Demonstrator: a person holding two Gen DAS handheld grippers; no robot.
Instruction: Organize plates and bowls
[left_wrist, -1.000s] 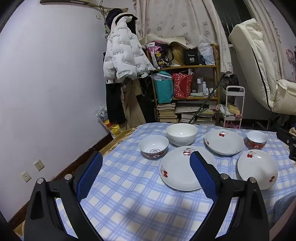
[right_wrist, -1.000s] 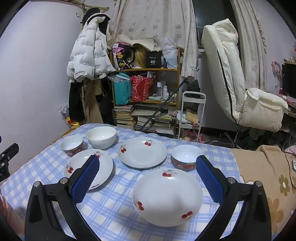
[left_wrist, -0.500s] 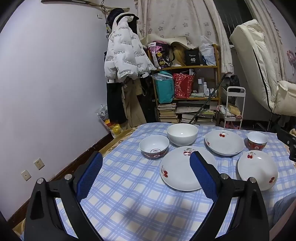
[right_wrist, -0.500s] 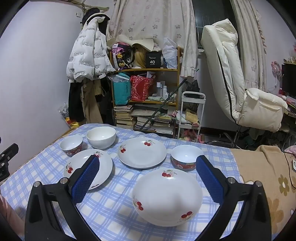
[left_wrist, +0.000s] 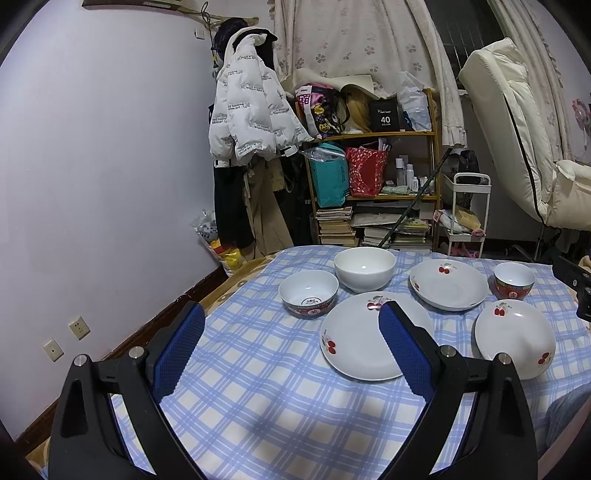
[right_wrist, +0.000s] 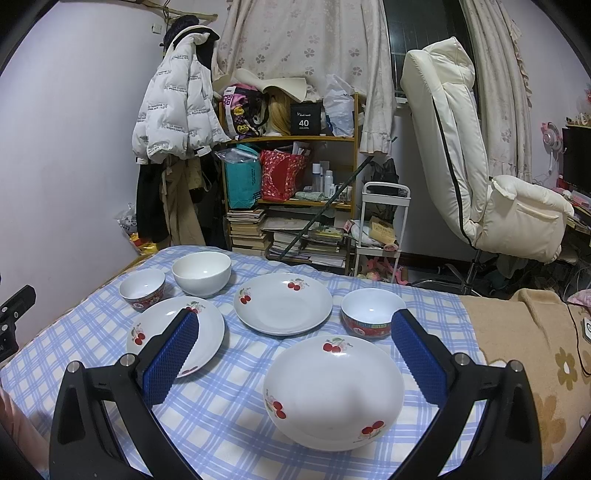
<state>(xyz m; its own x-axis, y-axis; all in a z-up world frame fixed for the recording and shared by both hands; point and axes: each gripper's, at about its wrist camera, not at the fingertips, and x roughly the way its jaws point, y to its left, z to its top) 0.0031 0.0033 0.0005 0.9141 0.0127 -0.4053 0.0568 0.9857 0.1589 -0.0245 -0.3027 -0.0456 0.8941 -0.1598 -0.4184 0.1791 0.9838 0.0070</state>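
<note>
Through the left wrist camera, I am holding my left gripper (left_wrist: 291, 325) above the near part of the checked tablecloth (left_wrist: 258, 387), its blue ribbed pads spread wide with nothing between them. I judge I am at the very start: nothing is stacked yet, and all six pieces are lying apart. Ahead of the pads I am seeing a flat cherry-print plate (left_wrist: 354, 343), glossy and white, with a small bowl with a red and blue band (left_wrist: 308, 292) just beyond its left edge and a plain white bowl (left_wrist: 364, 268), deeper and rounder, behind. Further right are sitting a second cherry plate (left_wrist: 448, 283), a small red-banded bowl (left_wrist: 514, 280) and a deeper cherry dish (left_wrist: 514, 339).

Through the right wrist camera, I am hovering my right gripper (right_wrist: 293, 345) with its fingers equally wide and empty, right over that deep cherry dish (right_wrist: 333, 391), which is nearest to me. The red-banded bowl (right_wrist: 372, 314) is standing just behind it, the middle plate (right_wrist: 283, 303) beyond, the left plate (right_wrist: 207, 328) partly behind my left pad.

Next, I reckon, I am needing a rim grip on one plate. The glaze looks slick and the rims thin, so the pads must be biting squarely, and the soft cloth may be bunching under a sliding plate.
</note>
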